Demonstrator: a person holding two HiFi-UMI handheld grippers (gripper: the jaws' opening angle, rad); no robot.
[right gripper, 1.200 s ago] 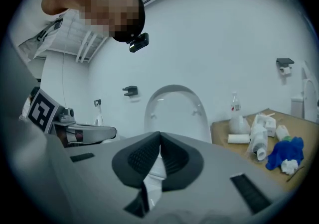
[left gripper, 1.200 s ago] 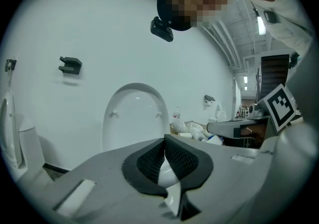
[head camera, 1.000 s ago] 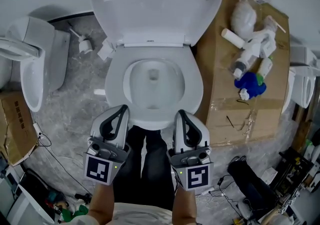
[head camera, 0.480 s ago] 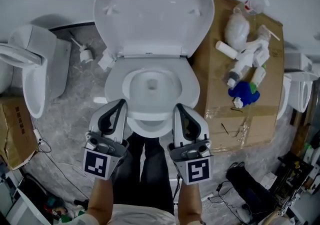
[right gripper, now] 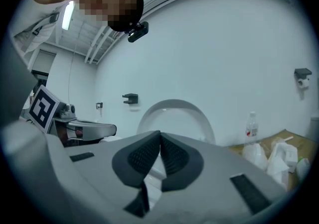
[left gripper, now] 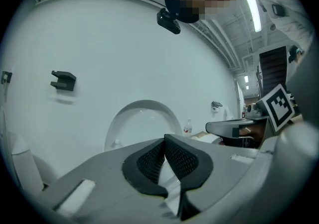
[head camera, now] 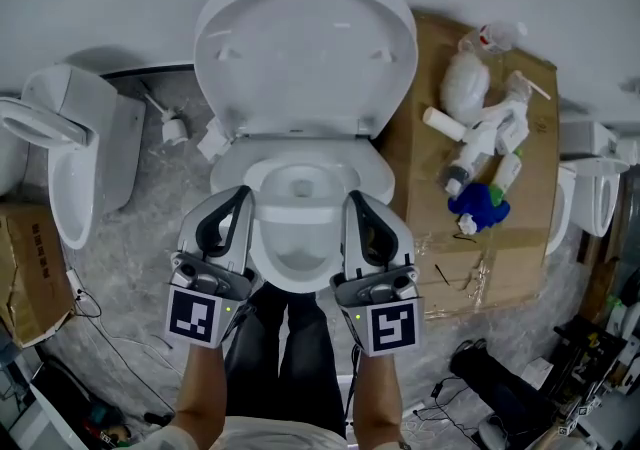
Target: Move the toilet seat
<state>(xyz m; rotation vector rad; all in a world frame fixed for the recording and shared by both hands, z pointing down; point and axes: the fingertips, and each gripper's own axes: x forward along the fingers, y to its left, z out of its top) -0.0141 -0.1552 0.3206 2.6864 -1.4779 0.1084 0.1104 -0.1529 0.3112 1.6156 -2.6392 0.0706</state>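
Note:
A white toilet stands ahead with its lid (head camera: 305,48) raised against the wall. The seat ring (head camera: 378,176) lies flat round the bowl. My left gripper (head camera: 243,196) hovers over the ring's front left, jaws shut and empty. My right gripper (head camera: 355,200) hovers over the front right, also shut and empty. In the left gripper view the shut pads (left gripper: 164,141) point at the upright lid (left gripper: 142,118). In the right gripper view the shut pads (right gripper: 160,136) face the same lid (right gripper: 174,116). Neither gripper touches the toilet, as far as I can see.
A flat cardboard sheet (head camera: 520,238) to the right carries several bottles (head camera: 480,143) and a blue item (head camera: 478,201). A second toilet (head camera: 60,153) stands at the left, with a brush holder (head camera: 172,126) beside it. Another fixture (head camera: 590,193) is at the right edge. Cables and a box (head camera: 30,268) lie on the floor.
Both grippers have moved forward and now overlap the front of the bowl. The head view has shifted, so the toilet sits lower in the frame. Jaws stay shut.

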